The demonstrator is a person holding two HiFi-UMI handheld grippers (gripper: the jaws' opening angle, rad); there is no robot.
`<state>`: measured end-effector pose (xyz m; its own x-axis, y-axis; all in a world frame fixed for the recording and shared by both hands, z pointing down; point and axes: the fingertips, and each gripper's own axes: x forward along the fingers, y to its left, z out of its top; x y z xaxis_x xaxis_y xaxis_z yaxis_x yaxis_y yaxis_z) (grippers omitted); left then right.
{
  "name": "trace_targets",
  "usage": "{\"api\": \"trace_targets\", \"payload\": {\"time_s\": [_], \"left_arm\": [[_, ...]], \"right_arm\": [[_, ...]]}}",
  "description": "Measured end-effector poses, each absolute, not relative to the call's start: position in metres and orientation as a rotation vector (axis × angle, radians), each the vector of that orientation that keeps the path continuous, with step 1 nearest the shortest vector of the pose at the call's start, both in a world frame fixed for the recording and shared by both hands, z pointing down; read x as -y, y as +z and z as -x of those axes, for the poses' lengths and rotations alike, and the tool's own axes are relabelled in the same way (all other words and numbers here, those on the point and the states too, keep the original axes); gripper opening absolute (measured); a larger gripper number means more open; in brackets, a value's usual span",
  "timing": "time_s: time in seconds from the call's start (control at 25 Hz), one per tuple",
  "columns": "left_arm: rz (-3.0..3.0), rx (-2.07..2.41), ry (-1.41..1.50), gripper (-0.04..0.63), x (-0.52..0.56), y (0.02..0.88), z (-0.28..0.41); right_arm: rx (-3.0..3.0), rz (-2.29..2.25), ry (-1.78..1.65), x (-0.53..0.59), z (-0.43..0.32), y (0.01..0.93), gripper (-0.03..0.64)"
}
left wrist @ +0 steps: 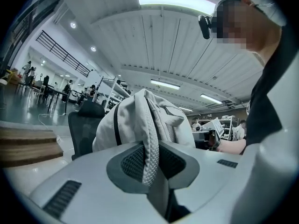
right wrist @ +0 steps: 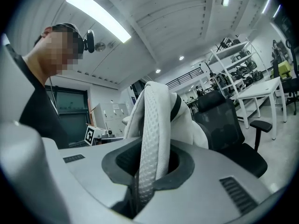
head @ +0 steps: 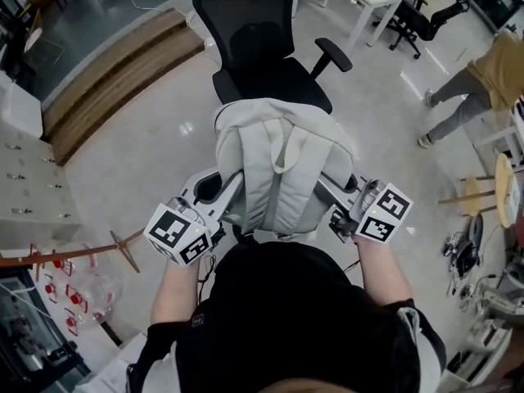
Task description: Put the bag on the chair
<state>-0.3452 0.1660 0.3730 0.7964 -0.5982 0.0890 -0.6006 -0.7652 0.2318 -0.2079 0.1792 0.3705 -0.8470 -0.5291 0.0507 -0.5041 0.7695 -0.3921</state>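
Between the left gripper (left wrist: 152, 164) and the right gripper (right wrist: 148, 171) is the pale grey bag (head: 278, 162), held up in the air. The left gripper is clenched on the left strap (left wrist: 150, 143). The right gripper is clenched on the right strap (right wrist: 152, 134). Just past both grippers stands the black chair (head: 254, 31). The far end of the bag is over its seat; I cannot tell if they touch.

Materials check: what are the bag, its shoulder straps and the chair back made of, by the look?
Bag: pale grey woven fabric, matte, creased, likely nylon or polyester. Shoulder straps: padded spacer mesh, dimpled weave. Chair back: black mesh, see-through, in a hard, probably plastic frame.
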Motion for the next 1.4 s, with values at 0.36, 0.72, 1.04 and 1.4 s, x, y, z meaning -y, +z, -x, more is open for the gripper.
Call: {"api": "trace_targets", "payload": {"time_s": [0.36, 0.72, 1.04, 1.4], "left_arm": [[-2.782, 0.803, 0.012, 0.066, -0.112, 0.371, 0.334], [-2.729, 0.769, 0.047, 0.066, -0.078, 0.386, 0.208], [-2.675, 0.788, 0.027, 0.066, -0.074, 0.383, 0.071], [-2.684, 0.704, 0.054, 0.066, -0.055, 0.381, -0.022]], "right_arm": [[-2.848, 1.017, -0.653, -0.138, 0.197, 0.373, 0.064], [-2.796, 1.031, -0.696, -0.113, 0.07, 0.386, 0.064], [-2.823, 1.008, -0.606, -0.109, -0.07, 0.376, 0.064], [-2.743, 1.113, -0.595, -0.099, -0.163, 0.377, 0.064]]}}
